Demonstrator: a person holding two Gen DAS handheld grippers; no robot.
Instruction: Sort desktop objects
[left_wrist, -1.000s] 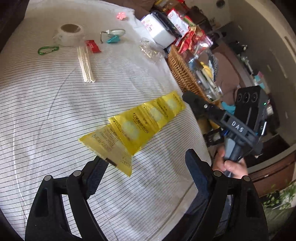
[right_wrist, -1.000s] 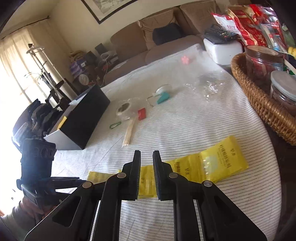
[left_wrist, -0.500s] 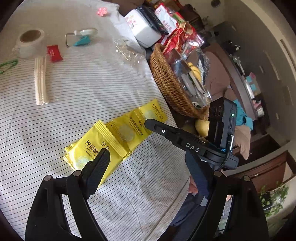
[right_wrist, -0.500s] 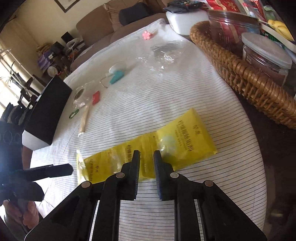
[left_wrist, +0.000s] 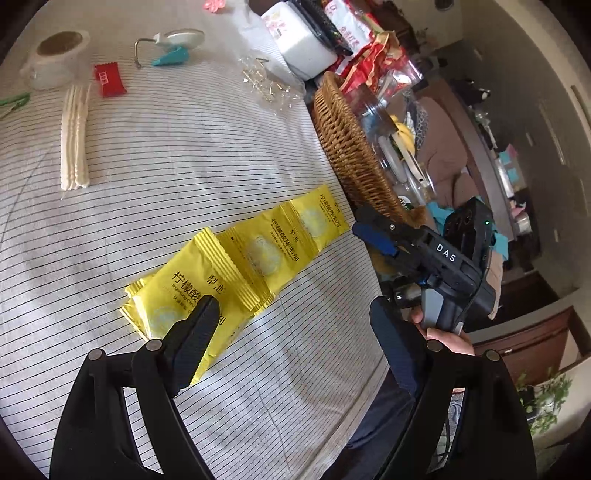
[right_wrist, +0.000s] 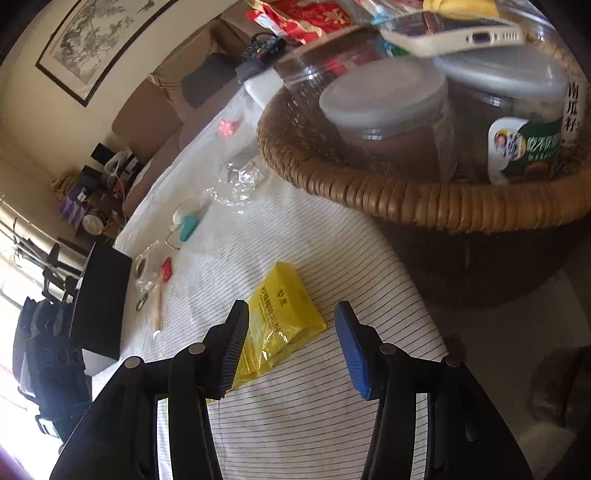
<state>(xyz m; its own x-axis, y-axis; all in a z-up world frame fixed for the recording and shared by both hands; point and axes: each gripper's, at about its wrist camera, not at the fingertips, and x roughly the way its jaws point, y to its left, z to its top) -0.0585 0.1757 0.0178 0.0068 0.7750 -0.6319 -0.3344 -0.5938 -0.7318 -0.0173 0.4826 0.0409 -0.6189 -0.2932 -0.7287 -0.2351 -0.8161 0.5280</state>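
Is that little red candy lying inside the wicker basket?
No, the red candy lies on the striped tablecloth, well apart from the wicker basket.

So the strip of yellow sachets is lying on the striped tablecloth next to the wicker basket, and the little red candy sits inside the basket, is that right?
Not quite. The red candy is not in the wicker basket; it lies on the striped tablecloth, beside the white sticks and the tape roll. The left wrist view shows this. The yellow sachets do lie on the cloth near the basket.
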